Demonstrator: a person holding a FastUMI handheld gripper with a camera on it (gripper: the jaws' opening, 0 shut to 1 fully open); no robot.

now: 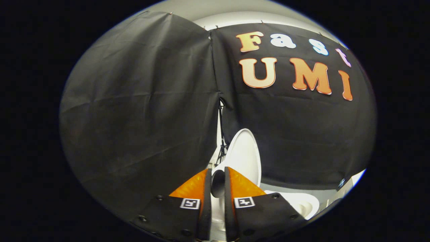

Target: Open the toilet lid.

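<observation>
Between your claw's (pixel 217 174) fingers sits a dark rounded edge, hard to identify; they stand nearly closed around it. Just beyond, the lid (pixel 244 157) stands raised, long axis upright, above the bowl (pixel 300 203), partly hidden.

The raised, oval toilet lid (pixel 244 156) is plain glossy white, without pattern. The toilet bowl rim (pixel 304 203) beside it is the same white. The booth wall cloth (pixel 141 111) is matte black, with faint creases. Each mounting block behind the gripper (pixel 217 183) is black and carries a small square black-and-white marker tag (pixel 190 203). The ceiling strip (pixel 221 10) above the cloth is pale grey-white.
</observation>
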